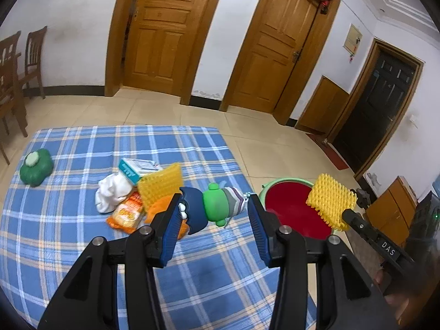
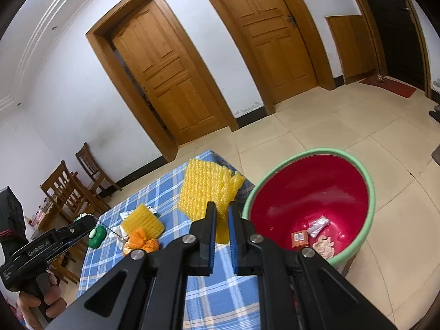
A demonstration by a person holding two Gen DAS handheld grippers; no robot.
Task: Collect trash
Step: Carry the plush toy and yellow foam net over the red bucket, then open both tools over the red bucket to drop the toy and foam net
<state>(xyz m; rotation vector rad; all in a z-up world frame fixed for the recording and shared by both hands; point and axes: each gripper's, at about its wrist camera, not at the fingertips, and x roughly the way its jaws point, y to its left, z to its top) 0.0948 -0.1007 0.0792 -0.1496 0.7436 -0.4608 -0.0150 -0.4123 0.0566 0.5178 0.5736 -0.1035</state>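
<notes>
My right gripper (image 2: 221, 214) is shut on a yellow foam net (image 2: 209, 189) and holds it over the table's right edge, beside the red basin (image 2: 310, 192). The net (image 1: 330, 200) also shows in the left wrist view, over the basin (image 1: 288, 209). The basin holds an orange packet (image 2: 299, 239), a clear wrapper (image 2: 318, 224) and a crumpled scrap (image 2: 324, 246). My left gripper (image 1: 214, 206) is open above the blue plaid table (image 1: 82, 233), just before a green and navy doll (image 1: 211, 206). A second yellow net (image 1: 159, 184), orange snack bag (image 1: 126, 214), white cloth (image 1: 112, 192) and carton (image 1: 137, 169) lie behind.
A green lidded toy (image 1: 35, 167) sits at the table's far left. Wooden chairs (image 1: 16, 68) stand left by the wall. Two wooden doors (image 1: 162, 30) and a dark door (image 1: 379, 110) are behind. The basin stands on the tiled floor (image 1: 275, 151) right of the table.
</notes>
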